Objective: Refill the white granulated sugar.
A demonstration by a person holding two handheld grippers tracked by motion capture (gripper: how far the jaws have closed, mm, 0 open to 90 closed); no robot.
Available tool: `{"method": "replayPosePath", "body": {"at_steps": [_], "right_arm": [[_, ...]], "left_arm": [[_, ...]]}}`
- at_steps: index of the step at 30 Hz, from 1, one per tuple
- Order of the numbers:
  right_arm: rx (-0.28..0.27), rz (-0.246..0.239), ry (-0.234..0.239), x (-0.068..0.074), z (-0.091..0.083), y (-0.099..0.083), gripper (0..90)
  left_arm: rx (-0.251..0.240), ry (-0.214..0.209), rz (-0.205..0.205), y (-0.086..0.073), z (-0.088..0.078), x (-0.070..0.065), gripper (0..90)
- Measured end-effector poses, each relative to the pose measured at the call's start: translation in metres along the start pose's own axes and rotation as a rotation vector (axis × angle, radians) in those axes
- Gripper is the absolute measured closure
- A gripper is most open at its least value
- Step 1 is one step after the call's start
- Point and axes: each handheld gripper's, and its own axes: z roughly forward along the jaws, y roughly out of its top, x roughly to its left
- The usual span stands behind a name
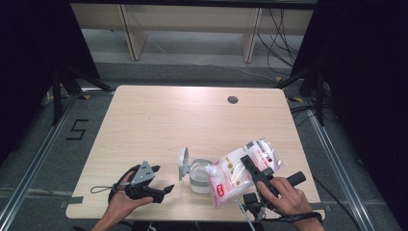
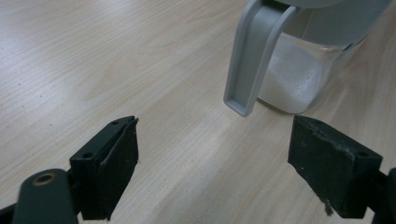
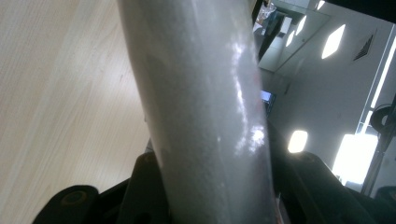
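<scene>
A clear jar (image 1: pixel 199 179) with white grains in it stands near the table's front edge, its grey lid (image 1: pixel 183 163) flipped up on the left. My right gripper (image 1: pixel 246 162) is shut on a plastic bag of white grains (image 1: pixel 238 168) with red print. The bag is tilted so its lower corner reaches the jar's mouth. In the right gripper view the bag (image 3: pixel 205 107) stands between the jaws of my right gripper (image 3: pixel 210 196). My left gripper (image 1: pixel 166 189) lies open on the table left of the jar. In the left gripper view its jaws (image 2: pixel 224 172) stand wide apart, with the jar (image 2: pixel 299 74) and lid flap (image 2: pixel 252 56) just beyond.
The light wooden table (image 1: pixel 192 115) has a round cable hole (image 1: pixel 233 99) at the back right. Bare wood lies behind the jar and to the left. Wooden furniture legs and cables are on the floor beyond the table.
</scene>
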Motion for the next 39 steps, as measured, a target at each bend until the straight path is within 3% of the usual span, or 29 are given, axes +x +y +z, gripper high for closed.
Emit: {"method": "replayPosePath", "body": {"at_steps": [8, 9, 12, 13, 29, 31, 32, 33, 34, 39], "right_arm": [[-0.010, 0.013, -0.003, 0.000, 0.000, 0.003, 66.1], [-0.022, -0.004, -0.004, -0.001, 0.001, 0.003, 66.1], [-0.012, 0.025, 0.001, 0.002, 0.001, 0.003, 66.2], [-0.019, 0.006, -0.007, 0.000, 0.001, 0.003, 66.3], [0.026, 0.021, 0.002, 0.002, -0.002, -0.007, 66.6], [0.023, 0.006, 0.012, 0.000, -0.003, -0.006, 66.7], [0.021, 0.021, 0.005, 0.001, -0.003, -0.006, 66.7], [0.003, -0.001, -0.006, -0.001, -0.002, -0.005, 66.7], [0.023, 0.017, 0.015, 0.000, -0.004, -0.005, 66.7], [-0.011, 0.008, -0.002, -0.002, -0.002, -0.001, 66.9]], "left_arm": [[0.001, 0.003, -0.006, 0.000, 0.000, 0.000, 15.7], [0.001, 0.003, -0.005, 0.000, 0.000, 0.000, 15.8], [0.001, 0.002, -0.005, 0.000, 0.000, 0.000, 15.8], [0.001, 0.002, -0.005, 0.000, 0.000, 0.000, 15.7], [0.008, 0.004, 0.000, 0.000, -0.001, 0.000, 15.8], [0.008, 0.001, 0.009, 0.000, -0.001, 0.000, 15.8], [0.008, 0.001, 0.014, 0.000, -0.001, 0.001, 15.7], [0.008, 0.004, 0.002, 0.000, -0.001, 0.000, 15.8], [0.009, 0.004, 0.002, 0.000, -0.001, 0.000, 15.7], [0.010, 0.004, 0.002, 0.000, -0.001, 0.000, 15.8]]}}
